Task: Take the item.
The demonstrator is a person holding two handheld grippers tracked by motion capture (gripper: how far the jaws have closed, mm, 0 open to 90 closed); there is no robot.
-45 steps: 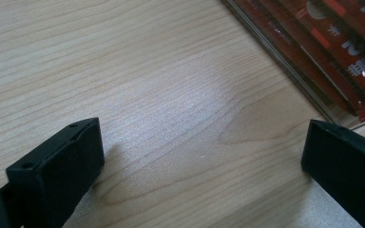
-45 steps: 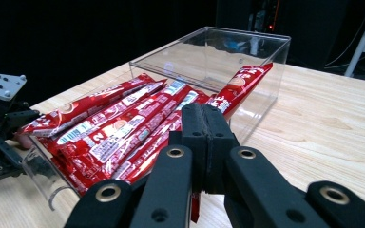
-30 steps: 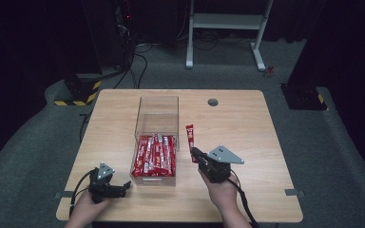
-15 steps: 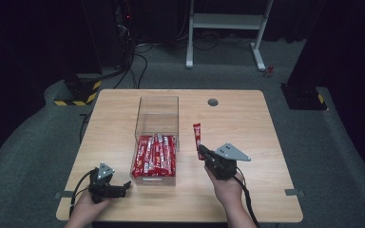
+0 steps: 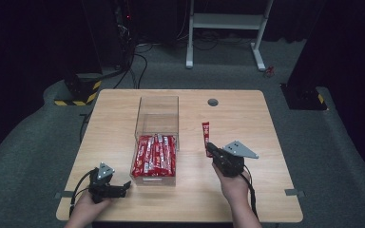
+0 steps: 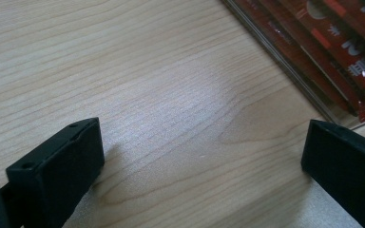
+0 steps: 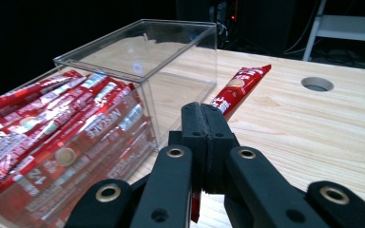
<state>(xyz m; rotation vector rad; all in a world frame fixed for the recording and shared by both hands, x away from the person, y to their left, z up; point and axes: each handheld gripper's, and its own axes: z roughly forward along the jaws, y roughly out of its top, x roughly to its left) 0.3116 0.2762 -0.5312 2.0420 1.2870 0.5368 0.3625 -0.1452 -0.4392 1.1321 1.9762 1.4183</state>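
Red and glossy, one single sachet stick (image 5: 205, 135) lies loose on the table (image 5: 266, 123), just right of centre in the high view, its long axis running toward the top of the frame. Its near end disappears between the jaws of the right gripper (image 5: 210, 148), which are pressed together on it; in the right gripper view the sachet stick (image 7: 240, 85) stretches away from the clenched jaws toward the upper middle of the frame, its far end resting on the wood. Just to its left stands one clear plastic box (image 5: 157, 114), open-topped, holding a packed heap of matching red sachets (image 5: 155, 154), too many and too overlapped to count. One round hole (image 5: 213, 102) sits in the table above the stick. At the lower left of the high view the left gripper (image 5: 123, 186) rests on the table, jaws spread wide with nothing but bare wood between them.
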